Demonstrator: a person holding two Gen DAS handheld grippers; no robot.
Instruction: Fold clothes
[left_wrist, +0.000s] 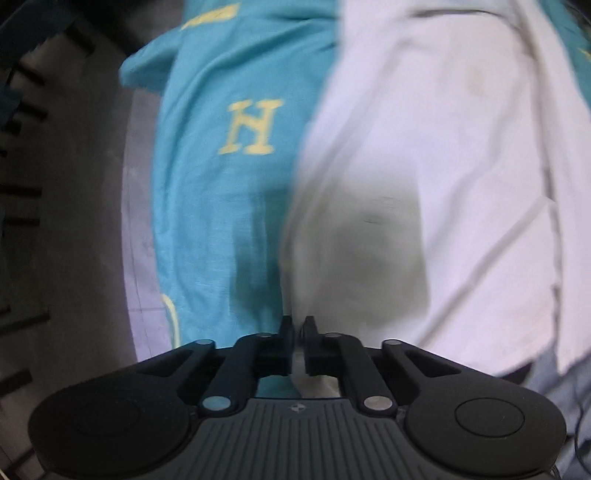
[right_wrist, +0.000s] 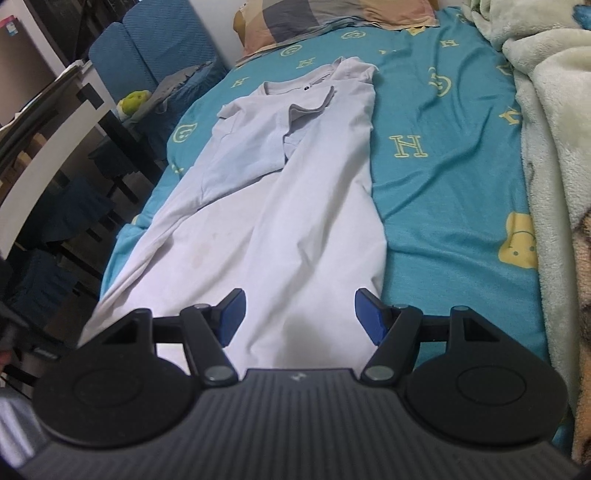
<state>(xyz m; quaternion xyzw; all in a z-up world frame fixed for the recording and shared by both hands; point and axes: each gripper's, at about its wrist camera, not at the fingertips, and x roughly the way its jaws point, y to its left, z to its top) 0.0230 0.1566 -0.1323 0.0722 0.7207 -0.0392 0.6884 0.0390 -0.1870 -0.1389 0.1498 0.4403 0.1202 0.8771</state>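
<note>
Bedroom scene: teal sheet (right_wrist: 443, 192) with yellow H and smiley prints covers the bed, pillow (right_wrist: 332, 18) at the far end, fleece blanket (right_wrist: 554, 147) along the right edge, dark furniture off the left side. White shirt (right_wrist: 288, 206) lies lengthwise on the sheet, collar toward the pillow, one sleeve already folded in across the chest, hem nearest the grippers. Right gripper (right_wrist: 299, 314) hovers over the hem with jaws spread wide, nothing between them. Left gripper (left_wrist: 299, 332) sits at the shirt's left edge, where white meets teal — jaws almost together with a thin gap; view is blurred, so I cannot tell whether fabric is pinched. Handling guess: thin cotton, light, limp, no stiffness — it will drape and drag, and may pull the sheet along. Best hold is probably the two hem corners, pinching both layers, lifting evenly so the fold lands square.
</note>
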